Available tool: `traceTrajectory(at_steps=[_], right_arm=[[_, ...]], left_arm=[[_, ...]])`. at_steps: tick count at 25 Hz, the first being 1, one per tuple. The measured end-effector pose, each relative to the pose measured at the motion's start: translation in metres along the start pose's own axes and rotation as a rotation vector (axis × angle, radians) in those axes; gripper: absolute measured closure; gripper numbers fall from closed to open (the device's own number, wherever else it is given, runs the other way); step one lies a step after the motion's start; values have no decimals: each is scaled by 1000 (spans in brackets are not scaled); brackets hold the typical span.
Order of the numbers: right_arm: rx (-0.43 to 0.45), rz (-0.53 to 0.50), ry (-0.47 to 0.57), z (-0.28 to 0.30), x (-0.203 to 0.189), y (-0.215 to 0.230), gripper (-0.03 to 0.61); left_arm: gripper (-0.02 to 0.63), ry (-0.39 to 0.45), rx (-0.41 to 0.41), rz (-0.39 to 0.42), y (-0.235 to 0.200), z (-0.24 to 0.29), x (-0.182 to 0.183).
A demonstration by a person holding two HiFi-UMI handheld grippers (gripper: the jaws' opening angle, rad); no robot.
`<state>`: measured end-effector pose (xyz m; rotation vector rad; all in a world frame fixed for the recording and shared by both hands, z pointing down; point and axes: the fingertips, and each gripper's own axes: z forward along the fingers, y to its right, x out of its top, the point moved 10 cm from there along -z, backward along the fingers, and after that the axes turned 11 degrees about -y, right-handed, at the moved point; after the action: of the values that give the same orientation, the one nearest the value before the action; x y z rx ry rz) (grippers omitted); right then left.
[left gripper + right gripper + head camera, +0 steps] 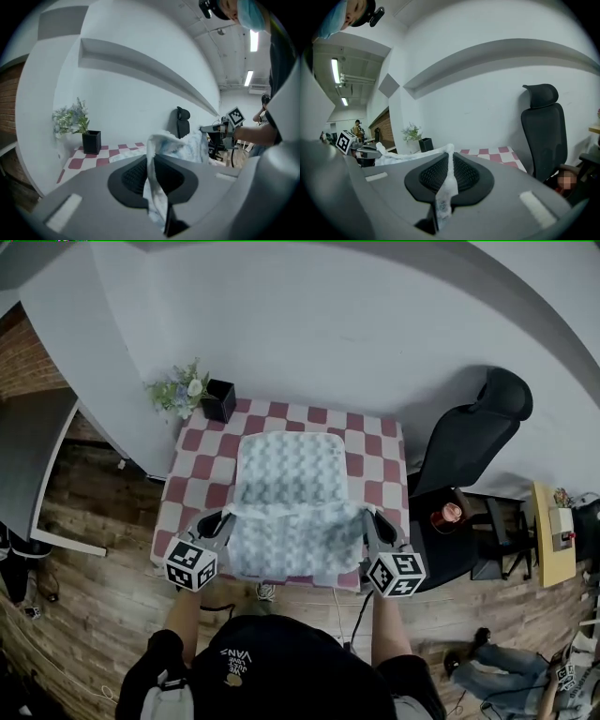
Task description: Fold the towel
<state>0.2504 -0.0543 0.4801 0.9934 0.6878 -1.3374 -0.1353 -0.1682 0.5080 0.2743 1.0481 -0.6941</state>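
Note:
A pale blue-and-white towel [289,486] lies on a table with a red-and-white checked cloth [373,442]. Its near edge is lifted off the table and stretched between both grippers. My left gripper [225,518] is shut on the towel's near left corner [153,183]. The right gripper [367,516] is shut on the near right corner [446,185]. In the left gripper view the towel bunches above the jaws, and the right gripper's marker cube [236,116] shows beyond it. The far half of the towel rests flat on the cloth.
A black pot with a small plant [208,396] stands at the table's far left corner. A black office chair [473,432] is right of the table, with a red can [448,515] on a side surface beside it. White wall panels rise behind the table.

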Motion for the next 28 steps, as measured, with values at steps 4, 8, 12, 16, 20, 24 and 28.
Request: traceTrajectory(at_steps=[4, 8, 12, 16, 20, 24, 28], right_arm=[[-40, 12, -23, 39, 12, 11, 548], [-71, 32, -27, 75, 22, 23, 548], [-90, 35, -45, 110, 30, 32, 548], [-111, 21, -82, 144, 32, 40, 548], [-142, 25, -121, 178, 28, 51, 548], [-160, 35, -145, 210, 28, 59, 548], [-156, 39, -172, 241, 34, 64, 548]], left_arm=[[580, -46, -36, 13, -29, 36, 12], [578, -67, -55, 8, -53, 68, 22], [580, -90, -54, -10, -76, 97, 27], [579, -109, -49, -35, -96, 124, 26], [577, -117, -29, -40, -113, 154, 22], [565, -124, 13, -89, -128, 179, 16], [543, -126, 88, -130, -142, 195, 12]])
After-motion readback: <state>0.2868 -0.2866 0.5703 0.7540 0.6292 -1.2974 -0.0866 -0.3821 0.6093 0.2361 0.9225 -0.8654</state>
